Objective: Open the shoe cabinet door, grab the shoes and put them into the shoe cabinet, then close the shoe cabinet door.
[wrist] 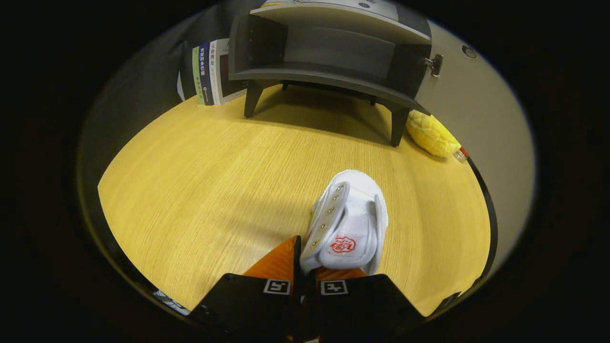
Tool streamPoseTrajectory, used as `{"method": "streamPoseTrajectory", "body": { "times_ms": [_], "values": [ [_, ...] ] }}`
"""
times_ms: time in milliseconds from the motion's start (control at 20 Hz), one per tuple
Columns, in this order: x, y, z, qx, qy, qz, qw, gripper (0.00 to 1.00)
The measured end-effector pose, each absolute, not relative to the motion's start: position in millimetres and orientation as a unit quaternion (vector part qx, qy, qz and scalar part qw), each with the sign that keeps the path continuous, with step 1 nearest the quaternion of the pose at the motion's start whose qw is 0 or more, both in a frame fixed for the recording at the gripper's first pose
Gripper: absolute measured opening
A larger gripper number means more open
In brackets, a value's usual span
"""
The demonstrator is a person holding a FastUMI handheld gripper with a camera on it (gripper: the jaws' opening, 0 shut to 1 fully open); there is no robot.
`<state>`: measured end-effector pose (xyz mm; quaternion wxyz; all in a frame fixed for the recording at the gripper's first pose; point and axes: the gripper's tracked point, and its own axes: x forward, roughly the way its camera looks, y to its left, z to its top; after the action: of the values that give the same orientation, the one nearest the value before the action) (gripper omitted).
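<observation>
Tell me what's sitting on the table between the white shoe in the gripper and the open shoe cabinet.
Nothing: in the gripper view, bare wooden table runs from the white shoe, pinched by the gripper, to the shoe cabinet.

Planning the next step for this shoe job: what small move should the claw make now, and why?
Probably carry the white shoe forward toward the shoe cabinet. The claw looks shut on the shoe's side wall, the cabinet door already stands open, and the compartment looks empty across the bare wooden table.
</observation>
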<state>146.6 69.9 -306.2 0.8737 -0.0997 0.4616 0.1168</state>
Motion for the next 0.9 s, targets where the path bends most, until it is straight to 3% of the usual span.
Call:
{"method": "streamPoseTrajectory", "body": {
  "times_ms": [100,900],
  "values": [
    [147,69,-307,-0.093,0.464,0.126,0.872,0.02],
    [180,62,-237,-0.102,0.38,0.117,0.912,0.02]
  ]
}}
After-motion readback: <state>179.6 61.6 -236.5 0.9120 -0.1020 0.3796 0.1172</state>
